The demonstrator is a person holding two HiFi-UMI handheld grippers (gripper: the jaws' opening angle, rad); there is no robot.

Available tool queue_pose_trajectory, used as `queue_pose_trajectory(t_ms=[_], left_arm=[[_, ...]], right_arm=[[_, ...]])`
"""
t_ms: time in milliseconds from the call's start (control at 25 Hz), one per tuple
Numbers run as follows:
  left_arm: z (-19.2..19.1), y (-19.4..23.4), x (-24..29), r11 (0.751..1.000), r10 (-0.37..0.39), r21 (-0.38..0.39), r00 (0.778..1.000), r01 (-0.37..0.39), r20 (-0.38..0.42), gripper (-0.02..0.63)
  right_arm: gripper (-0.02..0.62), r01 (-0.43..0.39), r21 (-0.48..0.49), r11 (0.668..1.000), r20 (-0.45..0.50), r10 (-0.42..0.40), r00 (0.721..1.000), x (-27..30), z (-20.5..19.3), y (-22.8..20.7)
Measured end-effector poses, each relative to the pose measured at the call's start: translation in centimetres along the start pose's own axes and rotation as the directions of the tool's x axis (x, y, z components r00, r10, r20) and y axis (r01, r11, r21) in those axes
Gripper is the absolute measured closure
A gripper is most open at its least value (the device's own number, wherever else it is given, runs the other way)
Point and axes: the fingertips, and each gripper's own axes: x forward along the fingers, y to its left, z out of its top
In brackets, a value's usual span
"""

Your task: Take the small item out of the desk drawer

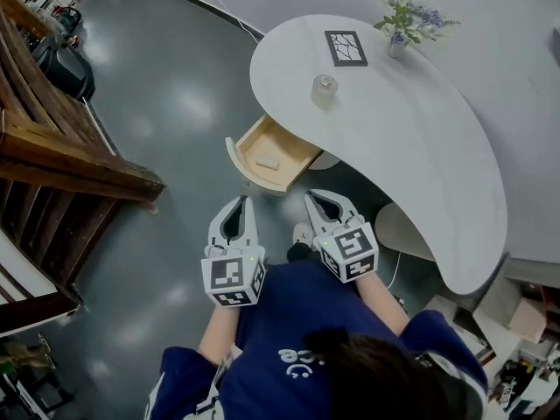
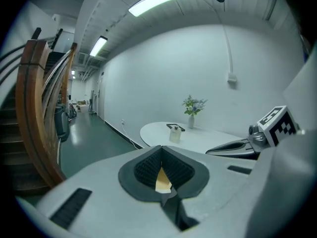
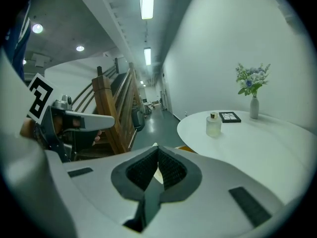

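A white curved desk [image 1: 420, 147] has a wooden drawer [image 1: 262, 138] pulled open at its near left edge. A small pale item [image 1: 267, 161] lies flat on the drawer's floor. My left gripper [image 1: 244, 200] hangs just short of the drawer's front, its jaws closed with nothing between them. My right gripper [image 1: 311, 196] is beside it, under the desk's edge, also shut and empty. In the left gripper view the left gripper [image 2: 161, 147] shows a sliver of the drawer's wood [image 2: 163, 180] between its pads, and the right gripper [image 2: 233, 148] sits to its right.
On the desk stand a glass bottle [image 1: 325, 87], a framed picture [image 1: 346, 47] and a vase of flowers [image 1: 398, 38]. A wooden staircase [image 1: 52, 164] rises at the left. The person's shoe [image 1: 300, 234] is below the grippers. Boxes [image 1: 516, 313] sit at the right.
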Motion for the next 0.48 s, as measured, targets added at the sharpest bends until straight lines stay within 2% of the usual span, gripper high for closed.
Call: queue_pose_trajectory(t_ms=[240, 480], left_arm=[[0.0, -1.3, 3.5, 0.998, 0.062, -0.024, 0.998, -0.062, -0.015, 0.601], [-0.1, -2.1, 4.8, 0.996, 0.08, -0.029, 0.996, -0.082, -0.039, 0.601]], right_arm=[[0.588, -0.116, -0.018, 0.993, -0.045, 0.115, 0.992, 2.0, 0.3, -2.9], [0.588, -0.147, 0.006, 0.989, -0.076, 0.147, 0.986, 2.5, -0.3, -4.1]])
